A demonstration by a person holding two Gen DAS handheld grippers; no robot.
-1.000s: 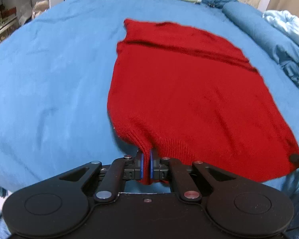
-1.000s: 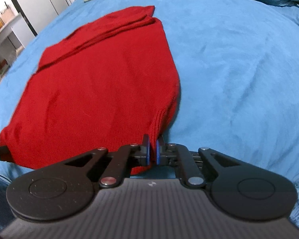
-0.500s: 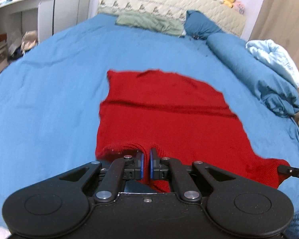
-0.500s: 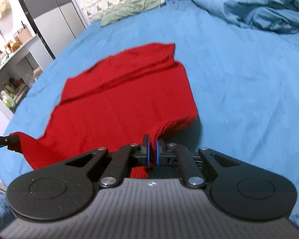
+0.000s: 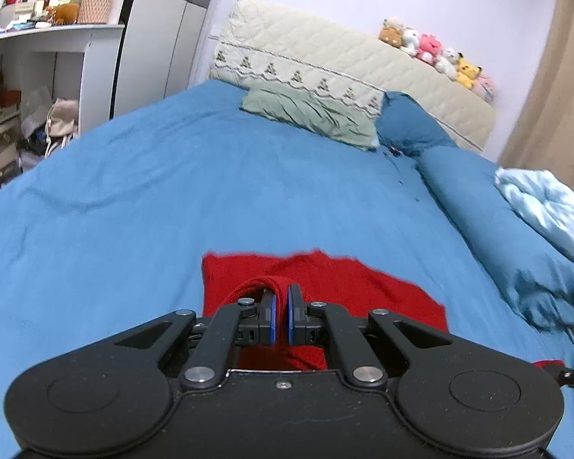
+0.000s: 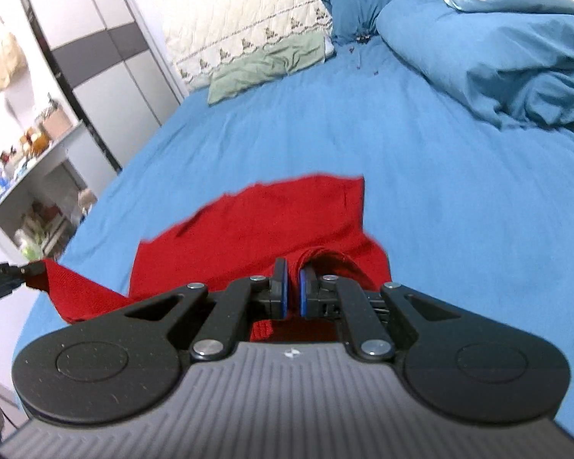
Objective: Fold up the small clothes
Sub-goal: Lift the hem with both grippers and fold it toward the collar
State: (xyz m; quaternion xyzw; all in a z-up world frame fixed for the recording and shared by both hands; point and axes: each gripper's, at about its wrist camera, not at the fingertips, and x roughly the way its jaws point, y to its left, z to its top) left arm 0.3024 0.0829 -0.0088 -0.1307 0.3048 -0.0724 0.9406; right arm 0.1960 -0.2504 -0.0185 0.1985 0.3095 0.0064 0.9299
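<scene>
A red knit garment (image 5: 325, 279) lies on the blue bed sheet (image 5: 172, 191); it also shows in the right wrist view (image 6: 256, 225). My left gripper (image 5: 281, 315) is shut on its near hem at one corner and holds it lifted. My right gripper (image 6: 291, 290) is shut on the other near corner and holds it lifted too. In the right wrist view the left gripper's tip (image 6: 15, 271) shows at the far left, pinching the red cloth. The far part of the garment rests flat on the bed.
A green pillow (image 5: 310, 118) and a dark blue pillow (image 5: 409, 126) lie at the headboard. A bunched blue duvet (image 6: 497, 57) lies along the right side. White shelves with clutter (image 5: 26, 76) stand left of the bed. Plush toys (image 5: 436, 53) sit on the headboard.
Both grippers have lifted the near hem up and carried it forward over the garment. Less red cloth shows flat on the bed than one second ago.
</scene>
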